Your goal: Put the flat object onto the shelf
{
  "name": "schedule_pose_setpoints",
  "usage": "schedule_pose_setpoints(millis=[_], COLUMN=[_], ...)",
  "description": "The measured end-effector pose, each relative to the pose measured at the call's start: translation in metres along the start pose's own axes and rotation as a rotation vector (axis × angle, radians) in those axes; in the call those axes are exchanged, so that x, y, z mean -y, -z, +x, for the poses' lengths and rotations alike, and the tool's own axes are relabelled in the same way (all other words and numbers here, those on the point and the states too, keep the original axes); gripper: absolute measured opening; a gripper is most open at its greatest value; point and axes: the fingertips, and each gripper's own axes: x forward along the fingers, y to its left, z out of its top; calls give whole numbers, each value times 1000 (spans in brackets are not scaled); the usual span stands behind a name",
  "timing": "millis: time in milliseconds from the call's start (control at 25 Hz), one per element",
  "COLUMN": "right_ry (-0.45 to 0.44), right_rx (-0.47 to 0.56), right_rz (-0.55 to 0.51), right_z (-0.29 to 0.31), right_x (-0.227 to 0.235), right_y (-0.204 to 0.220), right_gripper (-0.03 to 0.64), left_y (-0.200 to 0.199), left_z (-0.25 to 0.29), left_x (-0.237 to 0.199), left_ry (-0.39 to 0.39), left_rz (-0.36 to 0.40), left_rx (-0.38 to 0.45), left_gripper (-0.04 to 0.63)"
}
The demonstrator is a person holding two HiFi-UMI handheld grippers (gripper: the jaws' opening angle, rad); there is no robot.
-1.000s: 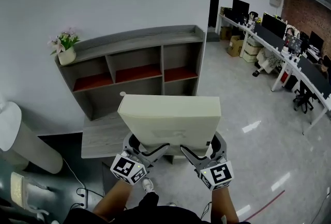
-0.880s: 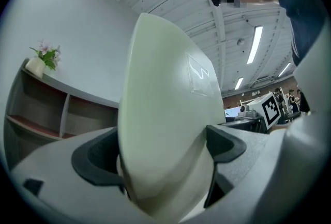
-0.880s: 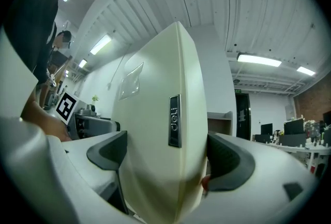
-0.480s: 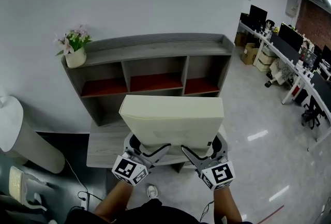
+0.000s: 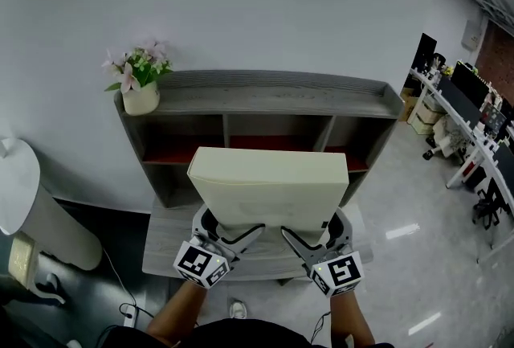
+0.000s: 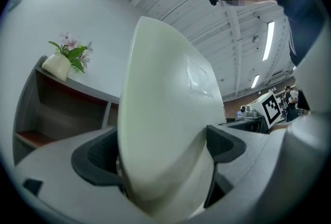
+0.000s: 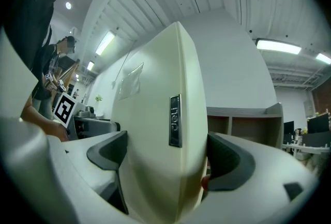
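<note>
Shelf (image 5: 257, 89) now centred, desks (image 5: 470, 109) rightward

Grey shelf unit (image 5: 265, 86) w/ flower pot (image 5: 141, 100) atop, left end

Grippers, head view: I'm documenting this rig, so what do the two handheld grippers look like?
Both match: the left gripper and right gripper have pale grey bodies with black edging, and each carries a white cube printed with black square markers. Their fingers are dark, curved pads.
</note>
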Motion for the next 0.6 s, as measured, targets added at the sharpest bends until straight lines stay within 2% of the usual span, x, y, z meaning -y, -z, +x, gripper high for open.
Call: schedule_pose_setpoints(millis=[320, 600], right_ry=[-25, -57], right_rx=[20, 63], right_rz=[1, 44], right_z=[40, 71], right_x=[-11, -10], right_y=[-10, -22], right_gripper=[469, 469], left_y=[-12, -34], left_z=[-4, 0], left_x=[-39, -65], left_ry=[-25, -64], left_rz=[16, 69], left_rx=[33, 45], left_gripper=[518, 518])
